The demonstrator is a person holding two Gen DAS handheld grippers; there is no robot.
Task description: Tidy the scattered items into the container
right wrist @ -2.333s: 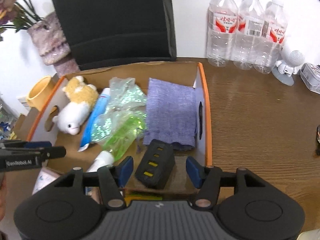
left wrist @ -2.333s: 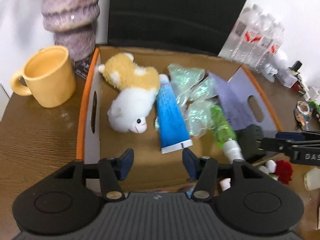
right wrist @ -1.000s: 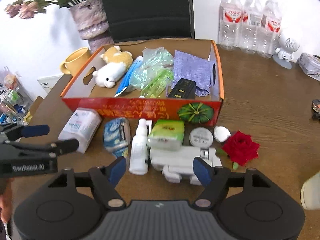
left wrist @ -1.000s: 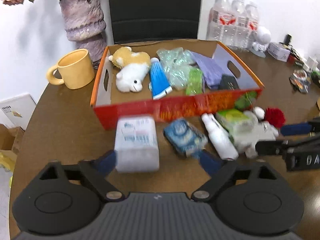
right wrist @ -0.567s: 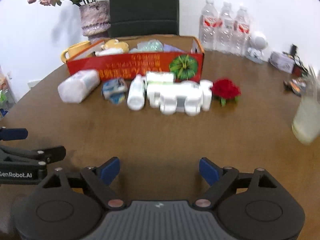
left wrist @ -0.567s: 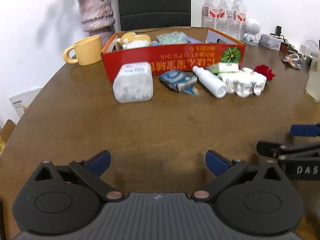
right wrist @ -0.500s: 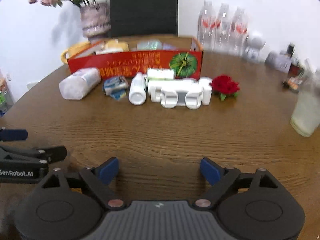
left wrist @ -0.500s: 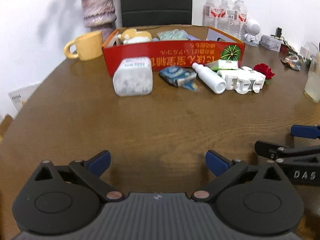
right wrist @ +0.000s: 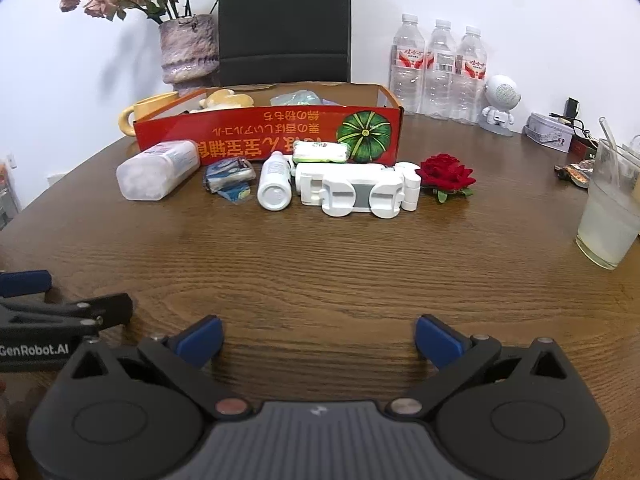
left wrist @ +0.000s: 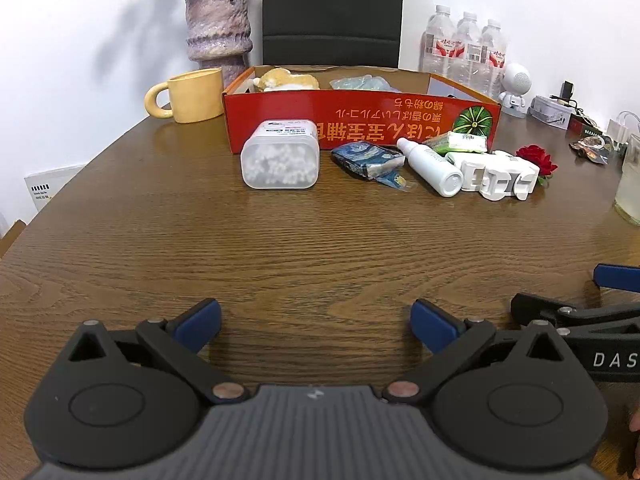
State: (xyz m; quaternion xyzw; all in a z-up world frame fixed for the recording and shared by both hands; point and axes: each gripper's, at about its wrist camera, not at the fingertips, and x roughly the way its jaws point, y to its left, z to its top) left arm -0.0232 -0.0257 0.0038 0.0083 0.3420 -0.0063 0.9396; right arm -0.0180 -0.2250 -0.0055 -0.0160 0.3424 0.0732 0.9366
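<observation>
A: Both the left tool (left wrist: 316, 322) and right tool (right wrist: 318, 338) gape wide and empty, the right having just been opening, low over the table (right wrist: 320, 272).

B: Leftovers sit at twelve o'clock before the red box (right wrist: 264, 130). The white bottle (right wrist: 274, 186), lying on its side, could roll off if nudged, and the rose (right wrist: 447, 174) could crush.

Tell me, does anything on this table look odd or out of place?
Yes: the red box has its printed text upside down from here. In front of it a swab jar and a white bottle lie tipped on their sides, beside a loose rose. Nothing looks spilled or broken.
</observation>
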